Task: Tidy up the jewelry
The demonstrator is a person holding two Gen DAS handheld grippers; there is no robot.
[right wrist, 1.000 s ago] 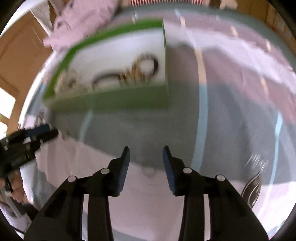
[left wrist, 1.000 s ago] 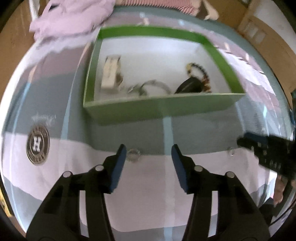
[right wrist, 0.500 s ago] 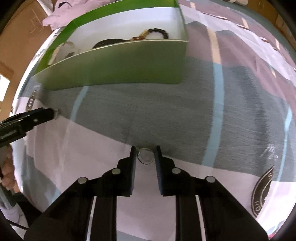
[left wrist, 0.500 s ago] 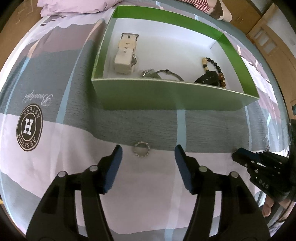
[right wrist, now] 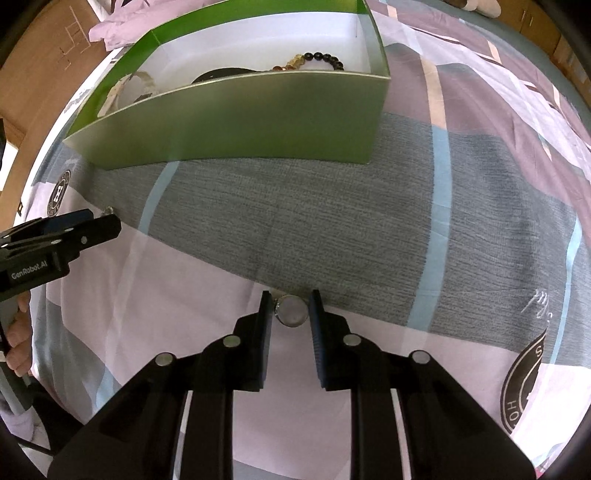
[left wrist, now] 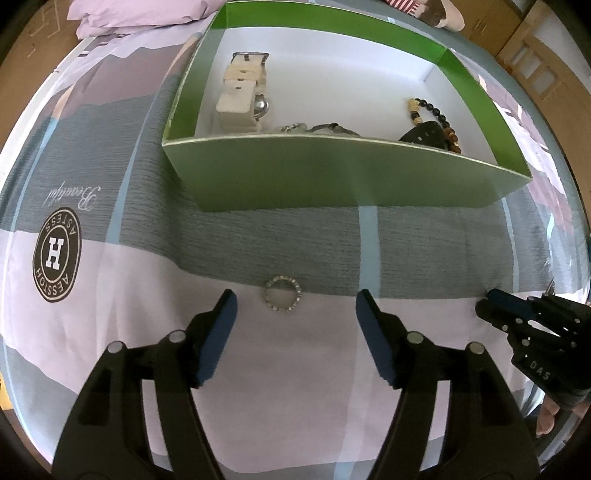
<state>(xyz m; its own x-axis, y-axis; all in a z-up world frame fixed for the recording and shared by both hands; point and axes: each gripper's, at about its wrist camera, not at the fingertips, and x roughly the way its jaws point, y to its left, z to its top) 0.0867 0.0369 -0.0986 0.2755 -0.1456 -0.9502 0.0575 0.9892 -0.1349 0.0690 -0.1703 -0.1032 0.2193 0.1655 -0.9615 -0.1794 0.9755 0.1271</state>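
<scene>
Your right gripper (right wrist: pixel 290 314) has its fingers (right wrist: pixel 265 325) nearly closed around a small plain ring (right wrist: pixel 291 312). The ring sits between the two blue pads and looks pinched by them, right where the pale stripe of the bed cover (right wrist: pixel 332 229) meets the grey stripe.

Your left gripper (left wrist: pixel 293 317) has its fingers (left wrist: pixel 218 328) spread wide and holds nothing. A sparkly ring (left wrist: pixel 282 294) lies flat on the bed cover just ahead of the gap, a bit toward the left finger, at about 12 o'clock from the tips. It touches neither finger.

Past both rings, at 12 o'clock in the left view, stands the green box (left wrist: pixel 332 177) with white insides. Inside it, a cream watch (left wrist: pixel 242 94) lies at the left. A thin silver bracelet (left wrist: pixel 317 128) lies by the near wall. A bead bracelet (left wrist: pixel 430 110) and a black band (left wrist: pixel 423 132) lie at the right.

In the left view your right gripper shows at 3 o'clock, low on the bed. In the right view your left gripper shows at 9 o'clock, with your hand (right wrist: pixel 18 343) behind it.

A round badge with an H (left wrist: pixel 56 258) is printed on the cover at 9 o'clock. A lilac pillow (left wrist: pixel 140 14) lies at 11 o'clock, past the box.
</scene>
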